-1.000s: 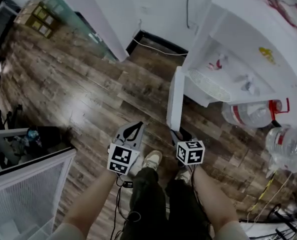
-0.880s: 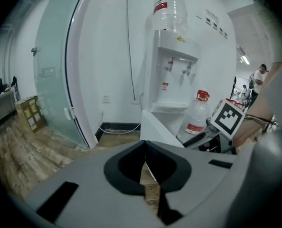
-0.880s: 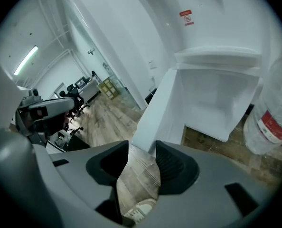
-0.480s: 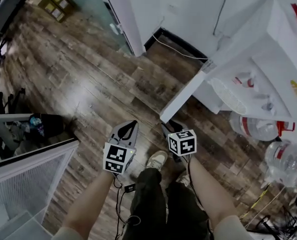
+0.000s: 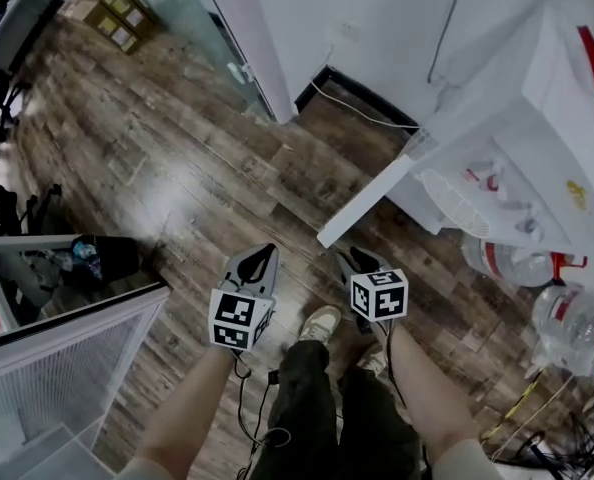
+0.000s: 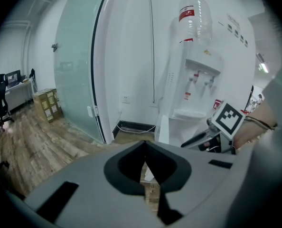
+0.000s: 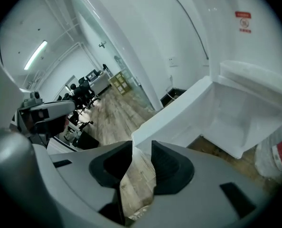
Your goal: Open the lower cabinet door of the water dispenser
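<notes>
The white water dispenser [image 5: 537, 118] stands at the right with its lower cabinet door [image 5: 377, 193] swung wide open over the wood floor. My right gripper [image 5: 345, 258] sits just below the door's free corner. In the right gripper view that corner [image 7: 136, 139] lies at the tips of the jaws. The jaws have just been closing; a narrow gap remains and the pads press on nothing. My left gripper [image 5: 265, 252] hangs beside it to the left, shut and empty. The left gripper view shows the dispenser [image 6: 198, 80], its bottle [image 6: 195, 15] and the door [image 6: 164, 129].
Water bottles [image 5: 507, 253] lie on the floor right of the dispenser, with cables beyond. A glass partition [image 5: 177, 8] and cardboard boxes [image 5: 122, 8] stand at the back left. A white mesh cabinet [image 5: 57, 368] is at the lower left. The person's shoes [image 5: 317, 323] are below the grippers.
The cabinet door has swung further open, out to the left. Both grippers have shifted with the view, and the right gripper's tips now sit just off the door's corner.
</notes>
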Tool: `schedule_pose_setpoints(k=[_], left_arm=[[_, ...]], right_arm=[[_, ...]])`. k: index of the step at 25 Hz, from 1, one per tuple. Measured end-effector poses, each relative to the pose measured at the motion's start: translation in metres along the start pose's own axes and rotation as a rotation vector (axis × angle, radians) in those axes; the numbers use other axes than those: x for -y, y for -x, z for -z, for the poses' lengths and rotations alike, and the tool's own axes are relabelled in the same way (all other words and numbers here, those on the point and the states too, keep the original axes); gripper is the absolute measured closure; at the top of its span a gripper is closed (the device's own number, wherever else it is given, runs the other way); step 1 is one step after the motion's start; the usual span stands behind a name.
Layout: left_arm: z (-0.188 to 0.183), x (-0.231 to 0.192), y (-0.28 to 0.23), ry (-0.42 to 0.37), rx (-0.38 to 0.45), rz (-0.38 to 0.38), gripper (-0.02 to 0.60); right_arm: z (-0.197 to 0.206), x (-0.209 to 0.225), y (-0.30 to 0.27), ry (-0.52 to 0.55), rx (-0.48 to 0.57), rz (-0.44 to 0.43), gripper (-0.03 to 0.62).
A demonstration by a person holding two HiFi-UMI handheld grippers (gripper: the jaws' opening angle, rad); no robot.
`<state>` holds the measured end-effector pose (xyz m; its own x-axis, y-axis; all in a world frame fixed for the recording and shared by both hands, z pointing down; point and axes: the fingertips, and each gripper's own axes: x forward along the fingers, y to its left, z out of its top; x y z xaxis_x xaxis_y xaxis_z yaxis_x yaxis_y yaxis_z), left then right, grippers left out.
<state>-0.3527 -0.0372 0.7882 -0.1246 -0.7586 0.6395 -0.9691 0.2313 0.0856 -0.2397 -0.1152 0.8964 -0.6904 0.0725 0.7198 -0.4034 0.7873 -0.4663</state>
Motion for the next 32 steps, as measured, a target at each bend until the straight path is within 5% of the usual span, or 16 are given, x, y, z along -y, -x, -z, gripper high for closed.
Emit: schedule_pose_setpoints(k=[9,32], left_arm=[[-0.076,0.038,0.022,-0.043,0.015,0.036,0.575],[-0.295,0.171,0.105,-0.18,0.13,0.187,0.575]], right_arm=[[-0.033,0.013,0.112,0.034,0.077,0.111,0.577],[-0.143,0.004,0.439,-0.041,0.409,0.314,0.588]])
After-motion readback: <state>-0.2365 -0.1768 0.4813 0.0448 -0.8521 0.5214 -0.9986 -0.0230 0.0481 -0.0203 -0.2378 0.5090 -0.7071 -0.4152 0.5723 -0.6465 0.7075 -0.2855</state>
